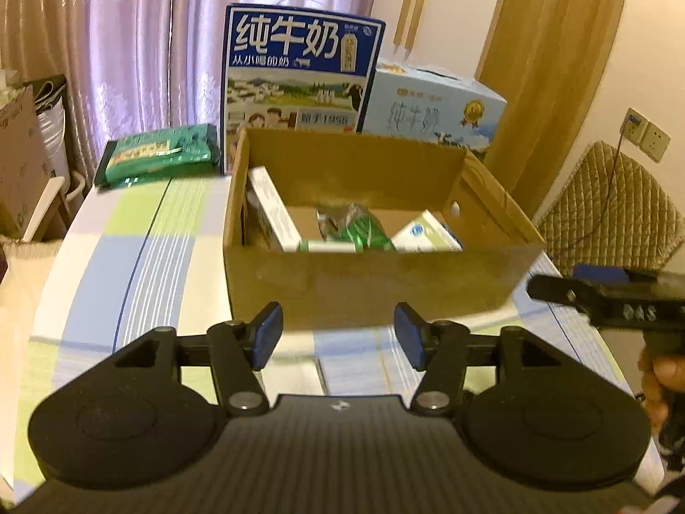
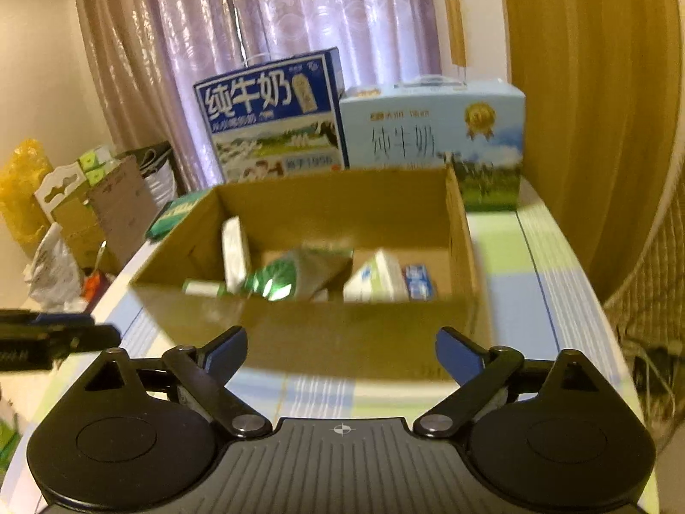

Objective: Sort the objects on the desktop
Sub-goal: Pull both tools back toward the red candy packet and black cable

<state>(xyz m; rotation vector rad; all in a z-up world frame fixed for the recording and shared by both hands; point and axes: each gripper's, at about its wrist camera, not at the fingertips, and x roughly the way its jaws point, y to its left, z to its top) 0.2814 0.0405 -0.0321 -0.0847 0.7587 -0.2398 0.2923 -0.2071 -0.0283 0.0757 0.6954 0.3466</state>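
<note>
Cardboard box [image 1: 368, 274] sits mid-tabletop [image 1: 141, 265], already holding cartons and a green packet [image 1: 364, 231]. Both the left tool [image 1: 338, 336] and right tool [image 2: 342, 355] gape empty before its near wall, so sorting looks nearly done; next calls for fetching the green pack [image 1: 158, 154] at the far left corner. Box contents are blurred and partly hidden.

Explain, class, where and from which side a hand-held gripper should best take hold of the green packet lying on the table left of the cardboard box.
Probably across its short width, coming from above. The green packet lies flat on the table, so its sides offer little to pinch; its long edges are free, with the cardboard box clear to its right.
</note>
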